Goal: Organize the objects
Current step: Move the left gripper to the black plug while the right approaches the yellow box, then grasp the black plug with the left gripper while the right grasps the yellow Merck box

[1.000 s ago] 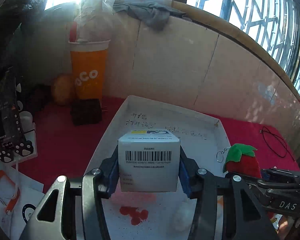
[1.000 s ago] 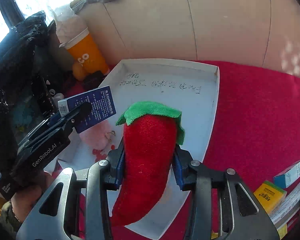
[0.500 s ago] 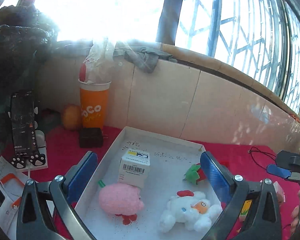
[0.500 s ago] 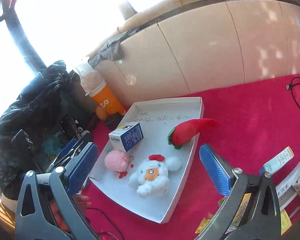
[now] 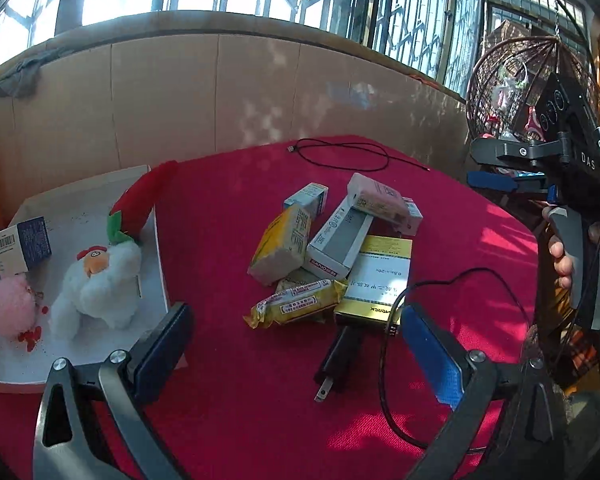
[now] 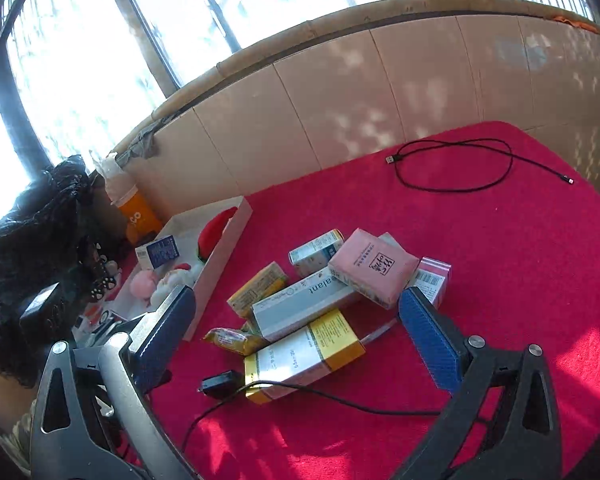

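We are looking at a shallow white cardboard tray (image 5: 158, 240) sitting at the left of the red felt-covered tabletop (image 5: 228, 360). It is holding a blue-and-white barcoded carton (image 5: 22, 244), a fuzzy pink plush ball (image 5: 10, 310), a fluffy white plush chicken (image 5: 100, 280) and a red plush chilli with a green cap (image 5: 138, 206) that is leaning over the tray's far rim.

Our left hand-held gripper (image 5: 296, 344) and right hand-held gripper (image 6: 296, 316) are both standing wide open with nothing between their blue ribbed pads, their jaws having just been opening.

Near the tray, a loose pile of small cartons (image 5: 336, 232) is lying on the cloth: a pink wrapped packet (image 6: 374, 266), a long grey-and-white box (image 6: 306, 306), a yellow-and-white box (image 6: 304, 354) and a crinkly yellow foil wrapper (image 5: 294, 304). A black plug adapter (image 5: 338, 360) is trailing its cable beside them.

Beige tiles are lining the low wall (image 6: 340, 92) beneath barred, sunlit windows.
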A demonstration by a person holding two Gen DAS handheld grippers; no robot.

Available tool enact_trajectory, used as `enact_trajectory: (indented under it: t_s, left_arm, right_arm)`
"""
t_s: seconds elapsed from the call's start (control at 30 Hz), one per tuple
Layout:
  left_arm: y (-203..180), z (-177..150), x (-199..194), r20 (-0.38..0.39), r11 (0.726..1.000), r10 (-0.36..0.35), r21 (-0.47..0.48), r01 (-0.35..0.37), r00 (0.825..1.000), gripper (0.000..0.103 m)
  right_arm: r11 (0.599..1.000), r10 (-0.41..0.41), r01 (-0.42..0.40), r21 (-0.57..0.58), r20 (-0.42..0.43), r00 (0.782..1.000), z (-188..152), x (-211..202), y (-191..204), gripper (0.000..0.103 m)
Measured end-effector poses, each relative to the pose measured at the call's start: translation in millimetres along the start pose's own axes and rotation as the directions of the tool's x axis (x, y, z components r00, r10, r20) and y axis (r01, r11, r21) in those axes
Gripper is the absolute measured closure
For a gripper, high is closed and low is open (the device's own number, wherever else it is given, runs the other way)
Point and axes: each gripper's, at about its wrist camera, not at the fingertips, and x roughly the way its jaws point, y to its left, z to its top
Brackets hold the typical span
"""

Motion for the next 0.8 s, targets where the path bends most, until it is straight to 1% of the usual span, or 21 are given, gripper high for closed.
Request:
enact_trajectory:
  t_s: [0.03, 0.1, 0.13, 0.17, 0.2, 0.27, 0.3, 0.33, 0.37, 0.4, 0.43, 0.47, 0.5, 0.53, 0.6, 0.63, 0.7, 0.73, 0.77, 0.8]
  left_arm:
    - [-5, -4, 6, -0.024, 1.0, -0.007, 0.014, 0.007, 1.0, 0.0]
    - [-9, -7, 15, -0.058, 1.0, -0.019, 0.018, 0.02, 0.998, 0.0]
    - [-11, -10, 17, -0.066, 1.0, -0.02, 0.02, 0.021, 0.998, 0.0]
    - [-12, -14, 18, -0.073, 0.999, -0.02, 0.023, 0.022, 0.997, 0.0]
    - [-12, -16, 20, -0.079, 0.999, -0.018, 0.027, 0.02, 0.997, 0.0]
    - [-10, -21, 23, -0.094, 0.999, -0.014, 0.031, 0.017, 0.995, 0.001]
    - [-9, -23, 24, -0.102, 0.999, -0.015, 0.031, 0.019, 0.995, 0.006]
    - [-8, -24, 25, -0.109, 0.999, -0.017, 0.03, 0.02, 0.994, 0.016]
    - [-8, -25, 27, -0.117, 0.999, -0.017, 0.031, 0.021, 0.993, 0.021]
    - [-8, -26, 28, -0.123, 0.999, -0.018, 0.035, 0.023, 0.992, 0.03]
    - [-9, -26, 29, -0.129, 0.999, -0.018, 0.042, 0.023, 0.991, 0.034]
    - [-11, -27, 30, -0.136, 0.998, -0.017, 0.054, 0.025, 0.991, 0.035]
    - [-13, -27, 32, -0.142, 0.997, -0.017, 0.067, 0.026, 0.99, 0.035]
    - [-16, -27, 33, -0.148, 0.996, -0.015, 0.081, 0.027, 0.989, 0.035]
    - [-22, -27, 36, -0.158, 0.994, -0.015, 0.109, 0.033, 0.987, 0.036]
    - [-25, -27, 37, -0.162, 0.992, -0.016, 0.121, 0.036, 0.987, 0.036]
    - [-30, -27, 42, -0.169, 0.99, -0.011, 0.139, 0.035, 0.985, 0.037]
    - [-31, -27, 45, -0.176, 0.99, -0.011, 0.14, 0.036, 0.984, 0.043]
    - [-30, -27, 48, -0.188, 0.991, -0.014, 0.131, 0.039, 0.982, 0.047]
    - [-28, -28, 51, -0.198, 0.992, -0.021, 0.116, 0.044, 0.98, 0.059]
  right_arm:
    - [0.999, -0.006, 0.004, -0.038, -0.046, 0.999, -6, 10, -2, 0.0]
    - [0.993, -0.047, 0.035, -0.113, -0.112, 0.993, -20, 32, 1, 0.0]
    - [0.99, -0.063, 0.046, -0.133, -0.132, 0.989, -25, 41, 1, 0.0]
    - [0.991, -0.059, 0.042, -0.124, -0.143, 0.988, -30, 47, -2, 0.0]
    - [0.996, -0.036, 0.022, -0.088, -0.153, 0.988, -33, 52, -7, 0.0]
    - [0.998, 0.051, -0.045, 0.037, -0.173, 0.984, -35, 60, -21, 0.0]
    - [0.991, 0.091, -0.071, 0.109, -0.188, 0.978, -36, 66, -29, 0.0]
    - [0.977, 0.136, -0.097, 0.188, -0.205, 0.969, -39, 71, -38, 0.0]
    - [0.956, 0.183, -0.123, 0.265, -0.216, 0.959, -42, 77, -46, 0.0]
    - [0.932, 0.224, -0.143, 0.333, -0.221, 0.949, -45, 82, -53, 0.0]
    - [0.908, 0.256, -0.155, 0.389, -0.222, 0.941, -48, 87, -58, 0.0]
    - [0.908, 0.25, -0.155, 0.391, -0.207, 0.946, -48, 87, -59, 0.002]
    - [0.905, 0.252, -0.156, 0.396, -0.205, 0.946, -47, 87, -59, 0.002]
    - [0.894, 0.271, -0.165, 0.417, -0.207, 0.94, -47, 90, -59, 0.004]
    - [0.86, 0.33, -0.203, 0.468, -0.206, 0.921, -52, 96, -55, 0.018]
    - [0.852, 0.342, -0.208, 0.481, -0.209, 0.916, -55, 99, -53, 0.02]
    - [0.862, 0.324, -0.196, 0.467, -0.211, 0.922, -57, 101, -46, 0.027]
    - [0.862, 0.324, -0.195, 0.468, -0.212, 0.922, -58, 103, -44, 0.029]
    - [0.858, 0.327, -0.196, 0.475, -0.212, 0.921, -58, 106, -42, 0.037]
    - [0.854, 0.33, -0.193, 0.483, -0.217, 0.919, -59, 110, -41, 0.049]
